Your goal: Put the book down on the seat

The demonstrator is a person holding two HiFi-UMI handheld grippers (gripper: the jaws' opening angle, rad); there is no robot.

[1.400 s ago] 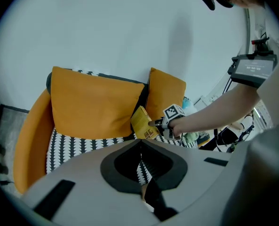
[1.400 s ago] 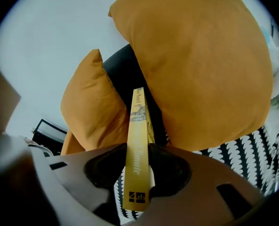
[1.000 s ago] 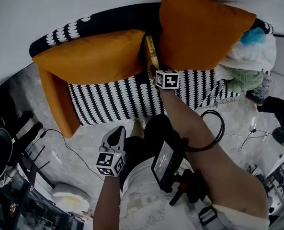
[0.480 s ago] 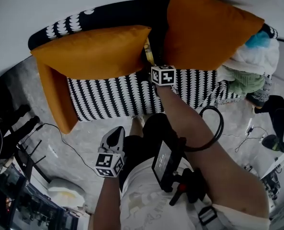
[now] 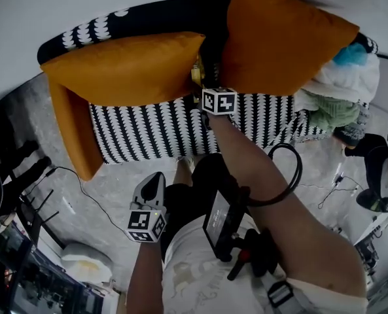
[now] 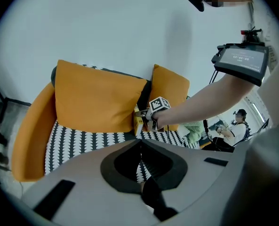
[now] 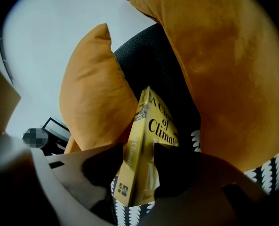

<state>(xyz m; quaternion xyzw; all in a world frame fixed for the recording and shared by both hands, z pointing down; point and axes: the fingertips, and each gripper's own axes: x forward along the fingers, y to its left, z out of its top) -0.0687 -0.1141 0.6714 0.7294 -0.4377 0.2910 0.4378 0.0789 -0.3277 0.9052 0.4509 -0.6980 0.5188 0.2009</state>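
Note:
A yellow book (image 7: 146,140) stands on its lower edge on the black-and-white patterned sofa seat (image 5: 148,133), in the gap between two orange cushions, and leans against the dark backrest. My right gripper (image 7: 138,161) is around the book's lower part. Its jaws are opening, with a gap showing at the spine side. From the head view, only a sliver of the book (image 5: 197,70) shows beyond the right gripper (image 5: 201,85). The left gripper (image 5: 156,180) hangs over the floor in front of the sofa, shut and empty. In the left gripper view its jaws (image 6: 140,147) meet, with the book (image 6: 138,121) far ahead.
The left cushion (image 5: 125,67) and the right cushion (image 5: 279,38) flank the book. An orange armrest (image 5: 72,136) closes the sofa's left end. A heap of clothes (image 5: 341,90) lies at its right end. A thin cable (image 5: 92,198) runs over the floor.
My right gripper has shifted slightly left and deeper into the gap between the cushions, and less of the book shows above it. The left gripper has stayed almost still.

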